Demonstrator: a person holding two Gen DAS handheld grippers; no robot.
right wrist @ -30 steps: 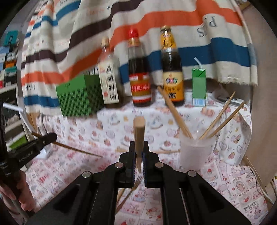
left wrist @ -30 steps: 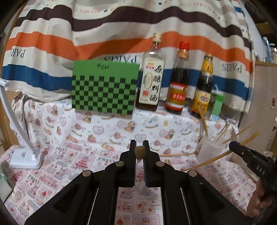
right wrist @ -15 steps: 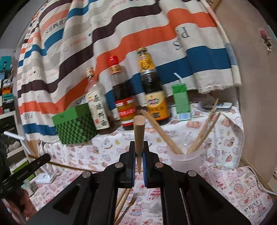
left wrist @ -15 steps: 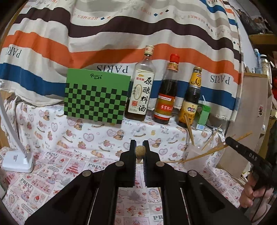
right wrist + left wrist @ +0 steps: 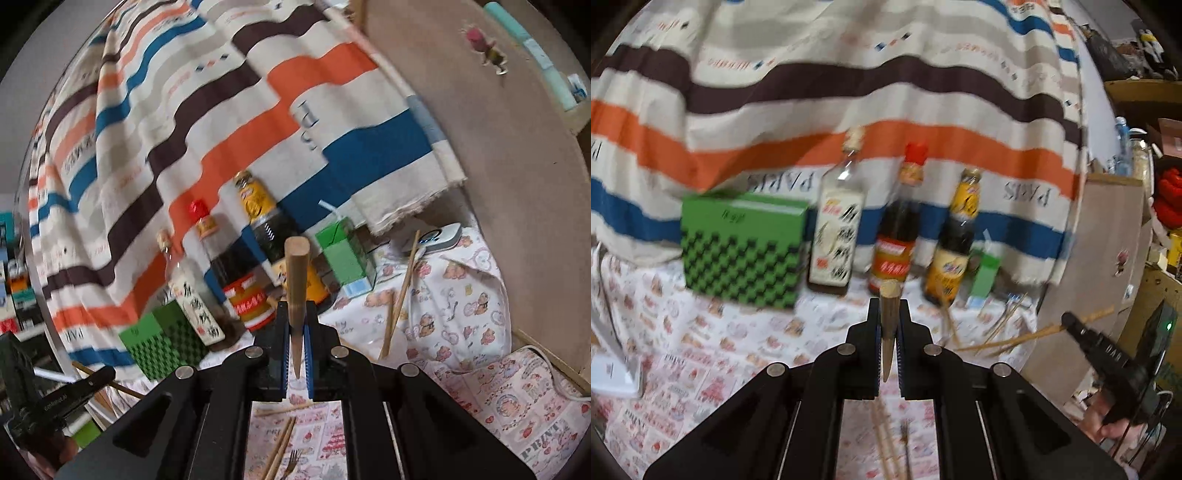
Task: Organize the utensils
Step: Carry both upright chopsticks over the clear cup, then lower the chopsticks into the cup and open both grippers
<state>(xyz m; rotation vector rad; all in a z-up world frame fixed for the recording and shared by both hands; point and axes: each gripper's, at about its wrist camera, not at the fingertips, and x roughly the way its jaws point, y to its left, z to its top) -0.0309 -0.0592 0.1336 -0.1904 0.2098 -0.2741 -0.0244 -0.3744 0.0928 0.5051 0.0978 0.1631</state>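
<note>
Right now both my grippers are holding a chopstick each. The left gripper (image 5: 888, 334) has its jaws pressed onto the left chopstick (image 5: 888, 317), whose long axis runs forward along the fingers, blunt end out ahead and thin tip back between the pads. The right gripper (image 5: 295, 338) pinches the right chopstick (image 5: 296, 280) the same way, thick end forward and tilted up out of the jaws. The cup (image 5: 373, 341) that I take as the holder is a faint clear shape just right of and beyond my right jaws, with chopsticks (image 5: 402, 280) leaning upright out of it; in the left view it is blurred and hard to make out. My right hand looks nearer to it. I judge each stick has to go from lying along the fingers to standing end-down over the rim. Loose chopsticks (image 5: 280, 446) and a fork (image 5: 291, 461) lie on the tablecloth (image 5: 517, 406) below the jaws.
</note>
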